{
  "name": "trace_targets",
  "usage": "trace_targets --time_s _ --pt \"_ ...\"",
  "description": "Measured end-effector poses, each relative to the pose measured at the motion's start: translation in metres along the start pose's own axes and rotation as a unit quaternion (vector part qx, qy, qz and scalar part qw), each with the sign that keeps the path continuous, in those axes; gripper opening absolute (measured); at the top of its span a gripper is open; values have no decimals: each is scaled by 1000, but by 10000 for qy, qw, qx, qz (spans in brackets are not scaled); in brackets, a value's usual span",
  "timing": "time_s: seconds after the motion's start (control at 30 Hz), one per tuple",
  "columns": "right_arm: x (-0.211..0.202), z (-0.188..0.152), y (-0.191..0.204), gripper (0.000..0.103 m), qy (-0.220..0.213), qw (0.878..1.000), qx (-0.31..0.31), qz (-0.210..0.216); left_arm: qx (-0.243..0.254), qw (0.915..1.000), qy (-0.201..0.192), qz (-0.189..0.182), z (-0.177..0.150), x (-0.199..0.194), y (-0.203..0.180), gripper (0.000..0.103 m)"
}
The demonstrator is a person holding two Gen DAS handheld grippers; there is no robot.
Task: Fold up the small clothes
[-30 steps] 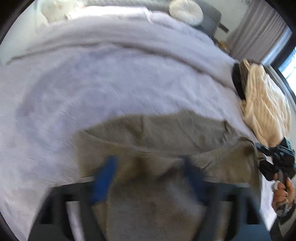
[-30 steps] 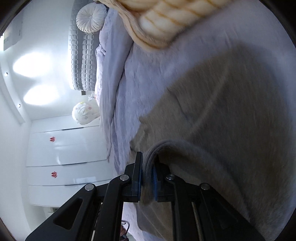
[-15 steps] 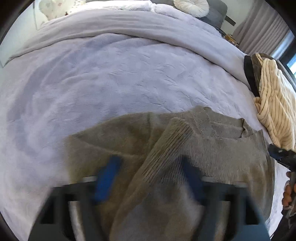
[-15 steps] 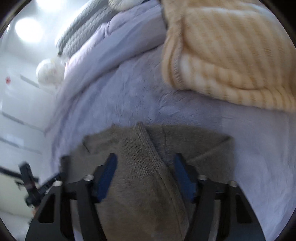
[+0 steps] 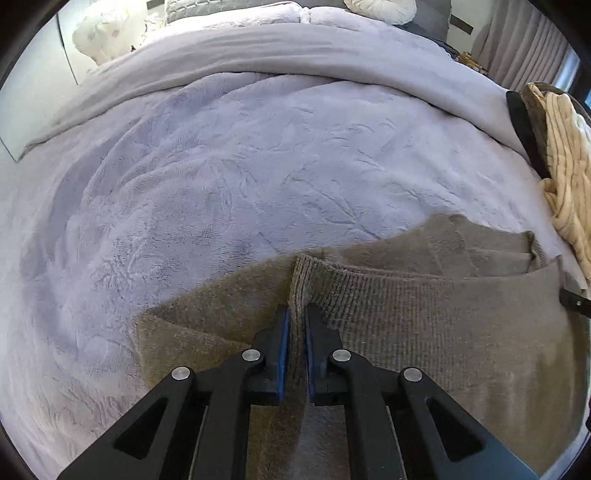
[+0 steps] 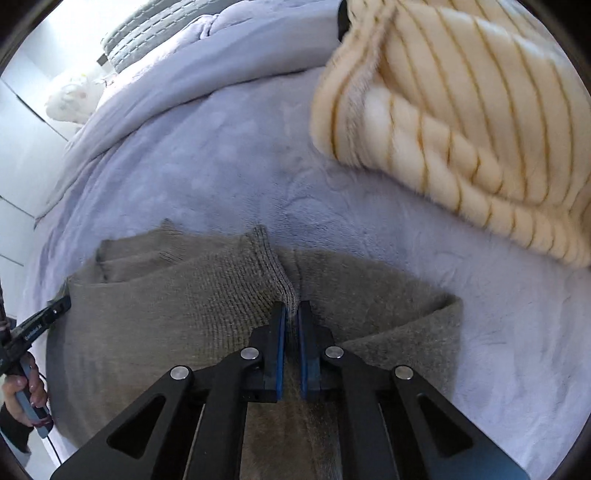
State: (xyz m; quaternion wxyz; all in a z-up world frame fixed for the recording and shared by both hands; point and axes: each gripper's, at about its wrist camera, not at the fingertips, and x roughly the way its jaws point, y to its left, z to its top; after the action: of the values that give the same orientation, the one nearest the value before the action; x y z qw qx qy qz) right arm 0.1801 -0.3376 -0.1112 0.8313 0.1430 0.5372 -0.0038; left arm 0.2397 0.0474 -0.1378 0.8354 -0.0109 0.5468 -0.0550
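Observation:
A grey-brown knit sweater (image 5: 424,317) lies partly folded on the lilac bedspread (image 5: 240,177). My left gripper (image 5: 296,314) is shut on the ribbed hem of the sweater at its left corner. My right gripper (image 6: 290,308) is shut on the ribbed hem of the same sweater (image 6: 166,306) at its right corner. Both hold the hem pinched upright between the blue pads, just above the folded body. The left gripper's body and the holding hand (image 6: 26,391) show at the left edge of the right wrist view.
A cream striped fluffy garment (image 6: 461,110) lies on the bed just beyond the sweater, also at the right edge in the left wrist view (image 5: 565,177). Pillows (image 5: 380,7) and a folded grey duvet (image 5: 295,55) lie at the head of the bed.
Both grippers were open over the sweater half a second ago and have closed on the ribbed hem. The views have steadied and the sweater lies flatter, with the hem brought forward.

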Motion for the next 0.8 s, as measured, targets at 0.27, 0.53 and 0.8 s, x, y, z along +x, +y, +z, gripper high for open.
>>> trace_targets --time_s 0.27,0.53,0.8 --pt "-52 -17 -23 12 -183 9983 557 79 -76 9992 -234 325 -8 -55 32 22" --pt "-82 -106 14 12 264 9988 -315 248 162 9992 336 -137 -86 -81 14 22" --pt "-68 -154 -4 11 383 9987 -323 -16 566 9971 493 126 -146 -77 14 22"
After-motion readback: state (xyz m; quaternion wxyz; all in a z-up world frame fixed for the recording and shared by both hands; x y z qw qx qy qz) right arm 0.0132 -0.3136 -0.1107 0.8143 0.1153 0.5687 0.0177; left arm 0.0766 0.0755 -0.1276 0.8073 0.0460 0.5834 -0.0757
